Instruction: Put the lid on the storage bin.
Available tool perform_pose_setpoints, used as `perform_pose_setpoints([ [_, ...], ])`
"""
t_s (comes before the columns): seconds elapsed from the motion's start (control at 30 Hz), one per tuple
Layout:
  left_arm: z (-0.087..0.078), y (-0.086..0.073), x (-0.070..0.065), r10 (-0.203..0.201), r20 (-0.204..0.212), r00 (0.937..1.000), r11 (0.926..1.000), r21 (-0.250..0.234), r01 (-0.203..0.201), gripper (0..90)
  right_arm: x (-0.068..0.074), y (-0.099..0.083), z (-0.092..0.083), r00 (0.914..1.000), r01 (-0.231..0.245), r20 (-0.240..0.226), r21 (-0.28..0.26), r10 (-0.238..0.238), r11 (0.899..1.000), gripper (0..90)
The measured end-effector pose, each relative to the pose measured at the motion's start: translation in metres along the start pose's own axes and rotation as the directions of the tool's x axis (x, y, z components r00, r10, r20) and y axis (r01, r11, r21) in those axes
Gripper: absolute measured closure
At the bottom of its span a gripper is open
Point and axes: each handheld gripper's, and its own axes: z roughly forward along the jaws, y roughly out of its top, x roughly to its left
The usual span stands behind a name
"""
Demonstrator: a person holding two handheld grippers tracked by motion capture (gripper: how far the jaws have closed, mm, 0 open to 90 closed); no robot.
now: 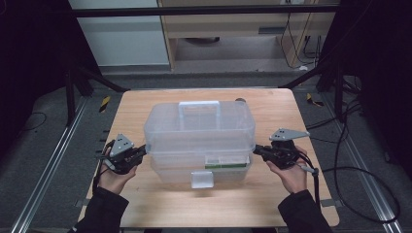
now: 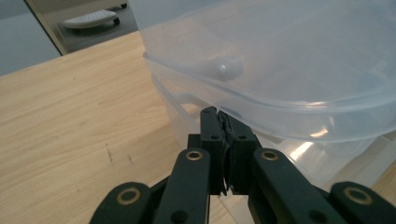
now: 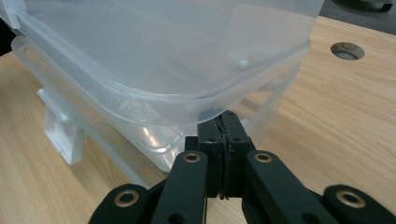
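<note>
1 clear plastic box with 1 lid sits mid-counter. 2 tools flank it: the left hand-held gripper and right hand-held gripper, each with jaws fully closed on nothing, tips tucked just under the lid's rim at the box's 2 opposite ends.

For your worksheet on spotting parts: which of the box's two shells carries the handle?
The lid, the upper shell; its top bears the handle, the base has none.

Black tongs, brass-ringed pivots, grey triangular top plates (cables trailing); dark sleeves.
</note>
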Motion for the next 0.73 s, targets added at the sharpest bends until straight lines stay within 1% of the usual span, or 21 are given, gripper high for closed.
perform_pose_setpoints([
  [0.1, 0.002, -0.004, -0.001, -0.001, 0.002, 1.0, 0.9999, 0.013, 0.001, 86.9, 0.001, -0.005, -0.002, 1.0, -0.003, 0.005, 0.01, 0.002, 1.0, 89.1],
  [0.17, 0.003, -0.008, 0.0, -0.006, -0.008, 1.0, 0.9997, 0.023, 0.006, 86.2, 0.001, -0.008, -0.002, 1.0, -0.002, 0.008, 0.02, 0.002, 1.0, 89.2],
  [0.23, 0.005, -0.011, 0.003, -0.009, -0.032, 0.9995, 0.9992, 0.038, 0.011, 85.1, 0.001, -0.012, 0.0, 0.9999, -0.003, 0.011, 0.04, 0.003, 0.999, 89.2],
  [0.3, 0.008, -0.015, 0.007, -0.016, -0.057, 0.9982, 0.9985, 0.05, 0.019, 83.2, -0.001, -0.016, 0.004, 0.9994, 0.003, 0.033, 0.072, -0.005, 0.997, 89.2],
  [0.33, 0.01, -0.018, 0.01, -0.023, -0.069, 0.9974, 0.9979, 0.059, 0.027, 82.5, -0.004, -0.018, 0.005, 0.9994, -0.002, 0.035, 0.069, 0.0, 0.998, 88.8],
  [0.37, 0.012, -0.021, 0.013, -0.034, -0.079, 0.9963, 0.9971, 0.065, 0.039, 81.5, -0.008, -0.021, 0.006, 0.9994, -0.022, 0.026, 0.06, 0.021, 0.998, 88.8],
  [0.4, 0.014, -0.025, 0.017, -0.041, -0.094, 0.9947, 0.9961, 0.074, 0.048, 80.3, -0.012, -0.023, 0.006, 0.9989, -0.034, 0.036, 0.065, 0.031, 0.997, 88.6],
  [0.43, 0.015, -0.027, 0.019, -0.048, -0.104, 0.9934, 0.9955, 0.076, 0.056, 77.9, -0.016, -0.025, 0.006, 0.9978, -0.038, 0.056, 0.07, 0.034, 0.997, 88.5],
  [0.47, 0.017, -0.03, 0.023, -0.058, -0.123, 0.9907, 0.9945, 0.08, 0.068, 75.6, -0.019, -0.027, 0.005, 0.9969, -0.047, 0.066, 0.069, 0.042, 0.997, 87.7],
  [0.53, 0.018, -0.036, 0.031, -0.077, -0.15, 0.9857, 0.9925, 0.083, 0.09, 71.2, -0.026, -0.031, 0.004, 0.9919, -0.071, 0.11, 0.059, 0.064, 0.996, 81.7],
  [0.6, 0.019, -0.041, 0.037, -0.094, -0.174, 0.9803, 0.9907, 0.081, 0.109, 63.7, -0.032, -0.035, 0.003, 0.9844, -0.072, 0.164, 0.049, 0.063, 0.996, 74.2],
  [0.63, 0.019, -0.043, 0.041, -0.102, -0.193, 0.9759, 0.9897, 0.079, 0.119, 59.9, -0.036, -0.038, 0.003, 0.9798, -0.078, 0.188, 0.049, 0.067, 0.996, 70.4],
  [0.67, 0.019, -0.045, 0.044, -0.108, -0.203, 0.9731, 0.9891, 0.077, 0.126, 55.1, -0.041, -0.041, 0.004, 0.9743, -0.088, 0.213, 0.055, 0.075, 0.995, 66.3],
  [0.7, 0.02, -0.048, 0.049, -0.123, -0.222, 0.9673, 0.9873, 0.072, 0.142, 51.0, -0.044, -0.044, 0.004, 0.9696, -0.099, 0.23, 0.06, 0.083, 0.993, 62.6],
  [0.73, 0.02, -0.048, 0.049, -0.123, -0.222, 0.9673, 0.9873, 0.072, 0.142, 47.1, -0.049, -0.048, 0.005, 0.9632, -0.104, 0.255, 0.068, 0.084, 0.992, 57.1],
])
